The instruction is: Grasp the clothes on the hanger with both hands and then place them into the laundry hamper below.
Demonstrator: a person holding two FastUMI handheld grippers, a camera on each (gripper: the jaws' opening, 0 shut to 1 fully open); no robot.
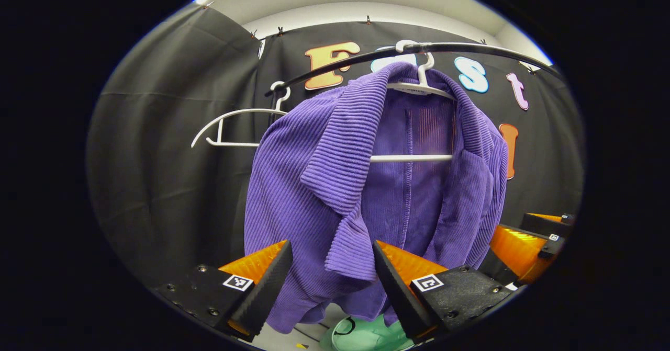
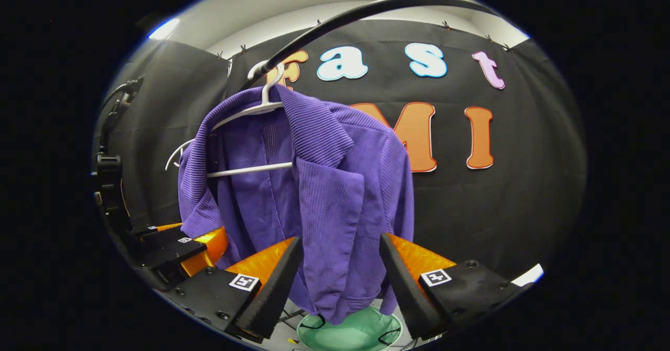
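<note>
Black cloth backed the rail where the purple jacket (image 1: 335,183) hung on its white hanger (image 1: 419,87), above the green hamper (image 2: 356,332). Both tools, left (image 1: 331,283) and right (image 2: 340,283), stood open around its front panels. Pinching only one loose layer could have let it slip or snag the hanger.

Both cameras sit low and close, tilted up at the purple jacket (image 1: 335,183) on its white hanger (image 1: 419,87). The left gripper view faces it from its left front, the right gripper view from its right. They share the jacket, the black rail (image 2: 335,21) and the green hamper (image 2: 350,332) below.
</note>
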